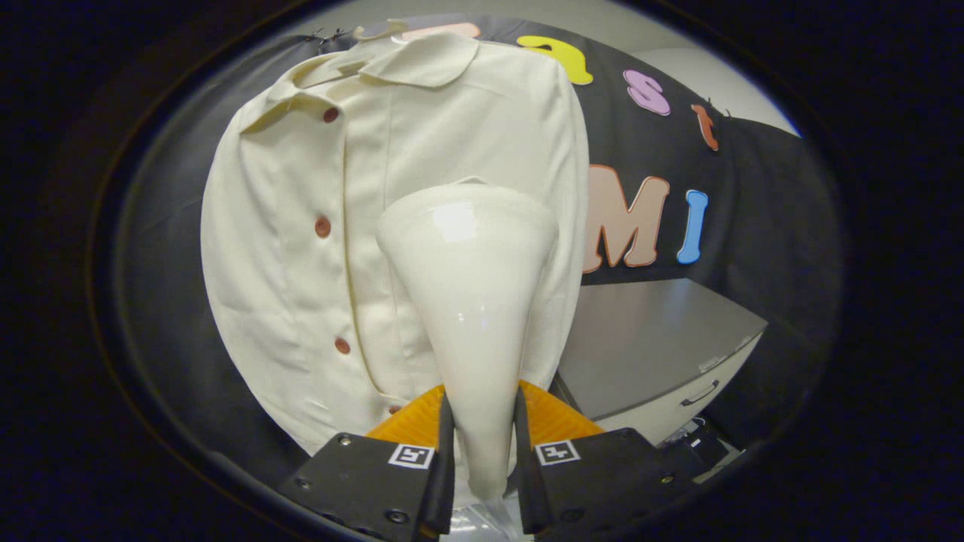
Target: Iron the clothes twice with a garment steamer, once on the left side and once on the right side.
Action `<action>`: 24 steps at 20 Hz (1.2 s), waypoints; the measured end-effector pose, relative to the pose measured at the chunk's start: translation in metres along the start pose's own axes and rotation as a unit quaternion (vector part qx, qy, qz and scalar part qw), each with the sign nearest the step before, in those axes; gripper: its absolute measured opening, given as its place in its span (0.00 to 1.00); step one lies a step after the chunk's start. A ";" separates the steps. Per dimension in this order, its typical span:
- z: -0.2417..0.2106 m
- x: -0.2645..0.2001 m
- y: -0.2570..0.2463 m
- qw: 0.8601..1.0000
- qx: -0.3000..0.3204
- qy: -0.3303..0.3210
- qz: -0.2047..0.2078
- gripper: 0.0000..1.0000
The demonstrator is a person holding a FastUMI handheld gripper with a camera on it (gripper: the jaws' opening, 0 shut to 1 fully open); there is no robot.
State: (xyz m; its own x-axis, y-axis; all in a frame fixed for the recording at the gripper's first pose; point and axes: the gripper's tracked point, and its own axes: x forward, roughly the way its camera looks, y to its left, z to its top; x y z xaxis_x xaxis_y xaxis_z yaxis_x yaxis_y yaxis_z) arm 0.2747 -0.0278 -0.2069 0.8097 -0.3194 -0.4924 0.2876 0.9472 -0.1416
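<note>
A cream button-up shirt (301, 248) with reddish-brown buttons hangs in front of the black booth wall, collar at the top. My gripper (480, 421) is shut on the narrow handle of a glossy white garment steamer (471, 278). The steamer widens like a cone toward its head, which lies against the shirt to the right of the button placket, around mid-chest height. Both fingers (444, 444) press on the handle's sides. The steamer hides part of the shirt's right panel.
A grey cabinet (655, 346) with a drawer handle stands low to the right of the shirt, beyond the fingers. The black cloth wall (753, 196) runs behind everything.
</note>
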 end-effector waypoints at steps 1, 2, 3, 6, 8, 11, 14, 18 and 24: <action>-0.015 0.002 0.001 1.000 -0.003 0.013 0.000 0.35; -0.027 0.003 0.001 1.000 -0.003 0.025 0.002 0.35; -0.041 0.004 0.001 0.999 -0.003 0.038 0.003 0.35; -0.080 0.006 0.000 0.997 -0.005 0.077 0.000 0.35; -0.103 0.010 0.000 0.995 -0.006 0.101 -0.001 0.35; -0.136 0.012 -0.002 0.991 -0.001 0.137 -0.005 0.35; -0.163 0.013 -0.006 0.986 -0.007 0.166 -0.006 0.35; -0.188 0.013 -0.004 0.983 -0.014 0.184 -0.006 0.35; -0.220 0.006 -0.004 0.976 -0.018 0.218 -0.004 0.35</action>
State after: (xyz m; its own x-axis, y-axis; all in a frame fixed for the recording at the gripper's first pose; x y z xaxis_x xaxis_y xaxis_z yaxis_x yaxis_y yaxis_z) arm 0.1653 -0.0275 -0.3983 0.5108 -0.2923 -0.8085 0.2687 0.9476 -0.1728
